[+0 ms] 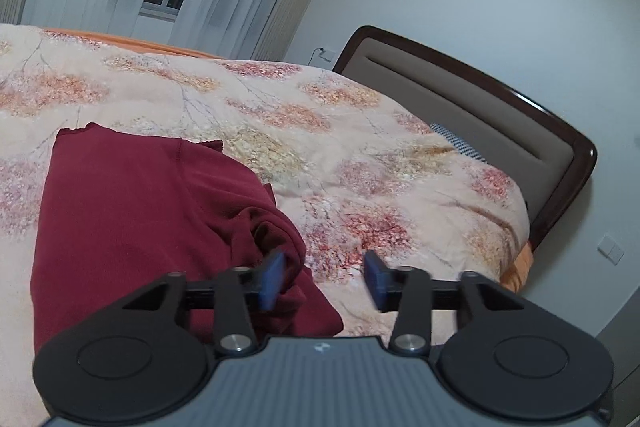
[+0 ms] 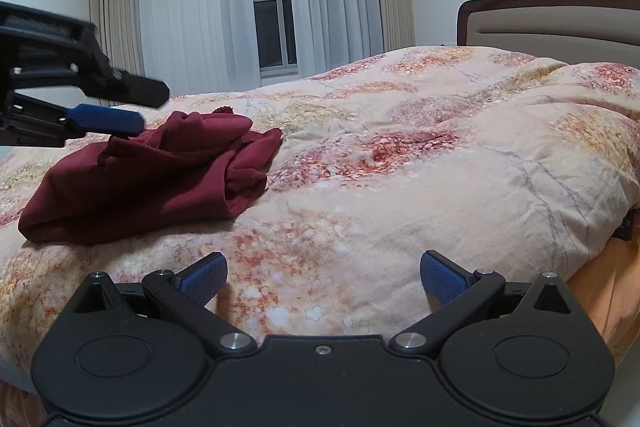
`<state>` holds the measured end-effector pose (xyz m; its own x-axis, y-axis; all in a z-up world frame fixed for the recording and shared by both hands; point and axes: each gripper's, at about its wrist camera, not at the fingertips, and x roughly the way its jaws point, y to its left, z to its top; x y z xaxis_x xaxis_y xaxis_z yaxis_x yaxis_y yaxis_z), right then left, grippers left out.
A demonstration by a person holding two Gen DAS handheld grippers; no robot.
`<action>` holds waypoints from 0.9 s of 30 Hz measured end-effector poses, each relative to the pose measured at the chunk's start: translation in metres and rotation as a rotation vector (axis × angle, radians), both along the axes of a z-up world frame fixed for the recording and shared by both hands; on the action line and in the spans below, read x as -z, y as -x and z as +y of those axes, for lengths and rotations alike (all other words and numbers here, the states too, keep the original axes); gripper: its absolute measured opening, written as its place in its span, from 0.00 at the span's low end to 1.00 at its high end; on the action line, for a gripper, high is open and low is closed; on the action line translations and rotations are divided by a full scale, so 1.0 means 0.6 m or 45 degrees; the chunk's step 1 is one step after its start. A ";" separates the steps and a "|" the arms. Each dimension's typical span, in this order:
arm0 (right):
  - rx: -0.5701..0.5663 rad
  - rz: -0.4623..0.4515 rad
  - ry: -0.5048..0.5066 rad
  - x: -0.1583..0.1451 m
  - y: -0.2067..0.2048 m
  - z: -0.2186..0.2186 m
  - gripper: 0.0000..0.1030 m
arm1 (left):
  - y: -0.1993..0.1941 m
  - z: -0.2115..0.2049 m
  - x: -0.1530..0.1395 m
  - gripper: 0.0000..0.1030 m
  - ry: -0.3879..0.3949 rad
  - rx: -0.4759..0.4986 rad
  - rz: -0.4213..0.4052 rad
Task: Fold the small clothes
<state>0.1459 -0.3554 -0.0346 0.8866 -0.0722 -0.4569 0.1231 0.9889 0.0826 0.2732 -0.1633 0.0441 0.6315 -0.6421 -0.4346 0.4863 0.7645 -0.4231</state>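
Note:
A dark red garment (image 1: 140, 219) lies on the floral duvet (image 1: 360, 155), flat on its left part and bunched into folds along its right edge. My left gripper (image 1: 324, 281) stands open over that bunched edge. Its left pad (image 1: 272, 281) touches the cloth and its right pad (image 1: 376, 281) hangs over bare duvet. In the right wrist view the garment (image 2: 152, 179) sits at the left as a loose folded heap, with the left gripper (image 2: 132, 107) just above its far-left side. My right gripper (image 2: 323, 279) is wide open above the duvet (image 2: 400, 187), to the right of the garment, with nothing between its fingers.
The padded headboard (image 1: 480, 123) with a dark wooden frame closes the bed at the right. An orange sheet (image 2: 600, 291) shows at the bed's right edge. Curtains (image 2: 192, 7) and a dark window (image 2: 272, 15) stand behind the bed.

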 end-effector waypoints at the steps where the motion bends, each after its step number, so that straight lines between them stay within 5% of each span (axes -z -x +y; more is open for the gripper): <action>1: 0.001 0.000 -0.003 -0.001 0.000 0.000 1.00 | 0.006 0.007 -0.005 0.70 0.014 -0.018 -0.011; 5: 0.001 -0.007 -0.039 -0.003 0.001 0.001 1.00 | 0.026 0.039 -0.018 0.93 -0.012 -0.134 -0.065; 15: -0.090 -0.067 -0.143 -0.021 -0.007 0.027 1.00 | 0.016 0.167 0.029 0.99 -0.093 -0.591 0.079; 19: -0.225 -0.122 -0.310 -0.047 -0.024 0.046 1.00 | 0.004 0.186 0.063 0.99 -0.140 -0.630 0.181; 27: -0.339 -0.103 -0.538 -0.073 -0.087 0.088 0.97 | 0.016 0.188 0.078 0.99 -0.172 -0.600 0.163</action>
<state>0.1979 -0.3027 0.0092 0.8828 0.3378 -0.3264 -0.1525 0.8634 0.4810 0.2636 -0.0504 -0.0026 0.7753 -0.2328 -0.5871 0.0257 0.9404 -0.3390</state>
